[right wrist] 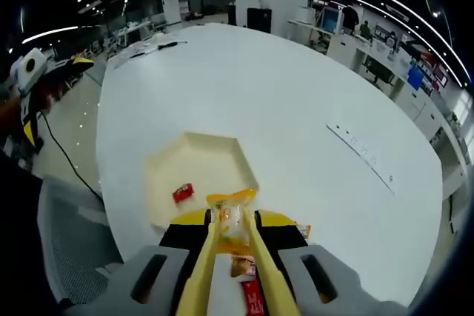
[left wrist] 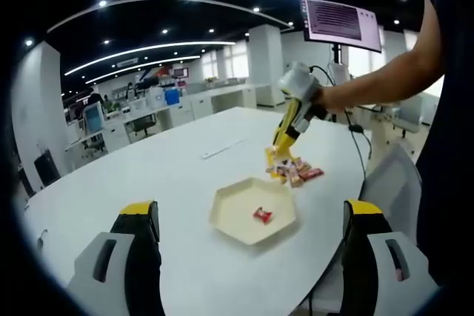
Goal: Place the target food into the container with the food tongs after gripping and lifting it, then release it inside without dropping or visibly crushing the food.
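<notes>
one small orange-and-clear wrapped snack (right wrist: 232, 212) sits pinched at the tips of the long yellow food tongs (right wrist: 226, 271), which our right claw (right wrist: 231, 236) squeezes narrow. we judge the carry turns on this: the cream hexagonal tray (right wrist: 215, 164) lies just ahead and slightly left of the tong tips, a red wrapped candy (right wrist: 183, 192) already inside. our left claw (left wrist: 252, 246) hangs wide and empty, nearer us at the white table (left wrist: 148, 168) edge, the tray beyond it.
</notes>
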{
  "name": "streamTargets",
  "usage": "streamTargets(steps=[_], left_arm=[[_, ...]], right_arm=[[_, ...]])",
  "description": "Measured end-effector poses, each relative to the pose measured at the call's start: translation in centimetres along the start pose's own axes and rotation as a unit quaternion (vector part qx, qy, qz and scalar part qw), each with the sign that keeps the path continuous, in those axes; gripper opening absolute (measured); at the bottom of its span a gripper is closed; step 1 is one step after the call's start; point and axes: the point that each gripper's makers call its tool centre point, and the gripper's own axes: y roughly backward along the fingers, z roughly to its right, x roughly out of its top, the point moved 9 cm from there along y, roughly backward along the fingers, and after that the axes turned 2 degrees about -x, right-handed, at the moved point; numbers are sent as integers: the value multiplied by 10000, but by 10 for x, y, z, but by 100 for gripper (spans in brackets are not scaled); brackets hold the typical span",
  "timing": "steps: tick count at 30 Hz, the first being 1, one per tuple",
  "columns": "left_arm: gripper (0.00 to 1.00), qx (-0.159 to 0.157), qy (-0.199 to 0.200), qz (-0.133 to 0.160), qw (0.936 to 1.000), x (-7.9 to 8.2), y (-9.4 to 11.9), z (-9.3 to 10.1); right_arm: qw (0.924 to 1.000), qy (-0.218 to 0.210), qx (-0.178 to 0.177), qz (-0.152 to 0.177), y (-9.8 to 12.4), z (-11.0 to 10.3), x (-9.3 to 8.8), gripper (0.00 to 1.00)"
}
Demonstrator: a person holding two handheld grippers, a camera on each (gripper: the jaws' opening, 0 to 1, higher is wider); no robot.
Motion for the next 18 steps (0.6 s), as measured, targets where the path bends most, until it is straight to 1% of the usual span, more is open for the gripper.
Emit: streamTargets(steps=[4,13,18], left_arm=[[99,-1,-8,32,10000,2,0,1],[99,-32,-5,80,10000,3,2,1],[99,-36,3,105,9999,3,4,2]], right_arm=[[10000,64,64,30,-3,-5,12,22],[9992,330,195,96,-14,-18,49,22],[9986,396,314,143,-21,-25,67,22]])
